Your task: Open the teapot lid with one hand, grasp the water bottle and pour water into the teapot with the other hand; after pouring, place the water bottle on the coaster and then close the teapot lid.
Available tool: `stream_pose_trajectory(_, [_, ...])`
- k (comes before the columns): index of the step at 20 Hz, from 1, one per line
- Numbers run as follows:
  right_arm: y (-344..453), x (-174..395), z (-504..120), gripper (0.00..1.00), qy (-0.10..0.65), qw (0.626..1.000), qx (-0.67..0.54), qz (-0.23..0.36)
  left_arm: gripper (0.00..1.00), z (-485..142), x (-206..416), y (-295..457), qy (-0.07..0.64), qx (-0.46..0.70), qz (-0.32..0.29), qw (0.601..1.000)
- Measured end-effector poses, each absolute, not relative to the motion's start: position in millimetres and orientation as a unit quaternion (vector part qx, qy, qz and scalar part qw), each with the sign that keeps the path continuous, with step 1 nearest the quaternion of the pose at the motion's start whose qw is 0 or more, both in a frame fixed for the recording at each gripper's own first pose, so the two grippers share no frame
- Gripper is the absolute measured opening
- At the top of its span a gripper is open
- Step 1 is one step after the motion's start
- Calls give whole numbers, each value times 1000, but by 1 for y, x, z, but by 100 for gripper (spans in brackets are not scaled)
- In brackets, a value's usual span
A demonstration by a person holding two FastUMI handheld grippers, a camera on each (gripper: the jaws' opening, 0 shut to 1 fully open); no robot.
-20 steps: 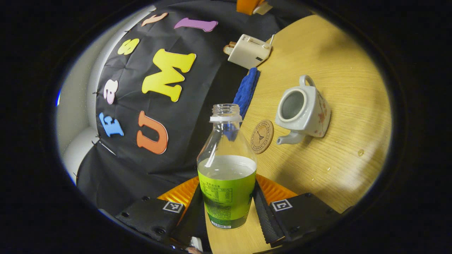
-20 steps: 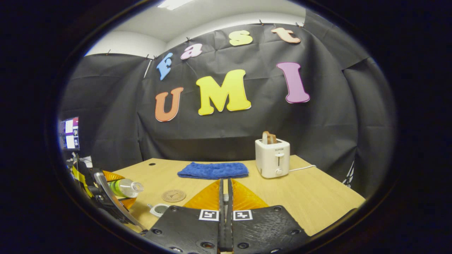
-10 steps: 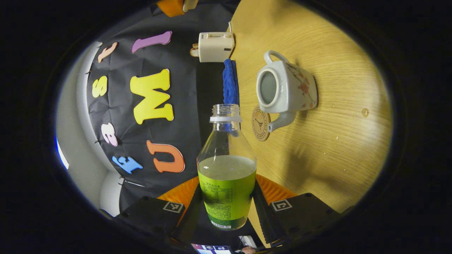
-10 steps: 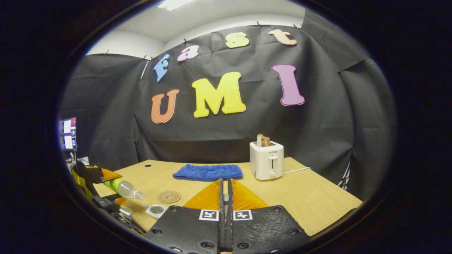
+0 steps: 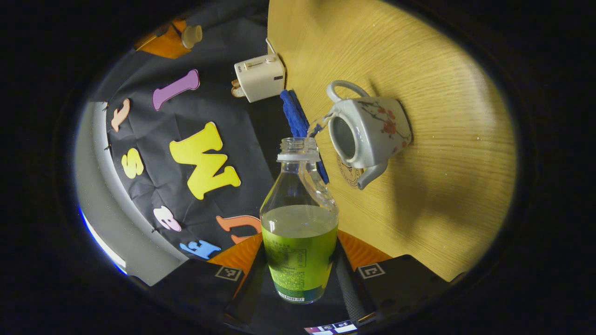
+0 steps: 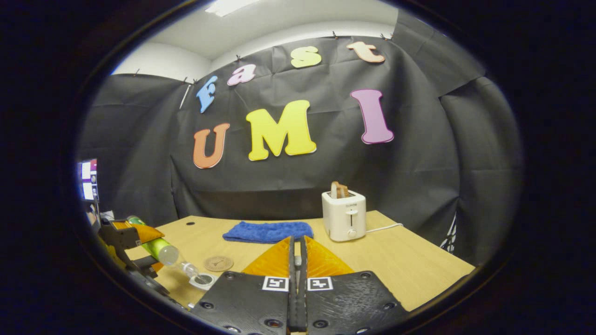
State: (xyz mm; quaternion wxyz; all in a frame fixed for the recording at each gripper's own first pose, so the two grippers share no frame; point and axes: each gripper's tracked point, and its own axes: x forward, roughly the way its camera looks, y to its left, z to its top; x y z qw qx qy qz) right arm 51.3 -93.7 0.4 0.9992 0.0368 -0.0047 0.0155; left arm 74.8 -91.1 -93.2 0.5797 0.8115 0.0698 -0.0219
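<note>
My left hand-held gripper point(image 5: 300, 274) clamps both fingers on the green-labelled water bottle point(image 5: 299, 228), tipped so its open neck points at the teapot point(image 5: 370, 132). A thin stream of water arcs from the neck into the teapot's open top. The teapot stands lidless on the wooden table point(image 5: 447, 153), partly covering the round coaster point(image 5: 347, 172). My right hand-held gripper point(image 6: 297, 260) is raised above the table, fingers nearly together; whether it holds anything, I cannot tell. Farther back lie a blue cloth point(image 6: 267, 231) and a white toaster point(image 6: 343, 215).
</note>
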Motion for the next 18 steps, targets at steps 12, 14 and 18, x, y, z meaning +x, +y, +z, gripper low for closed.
stream_pose_trajectory(12, [-104,54,-1,0,1,999,41,10,72,-105,82,-76,100,825,-21,555])
stream_pose_trajectory(14, [-104,53,-1,0,1,999,39,10,75,-101,82,-75,99,834,-18,543])
stream_pose_trajectory(18, [-107,54,-2,0,3,999,36,6,75,-91,81,-74,98,853,-10,513])
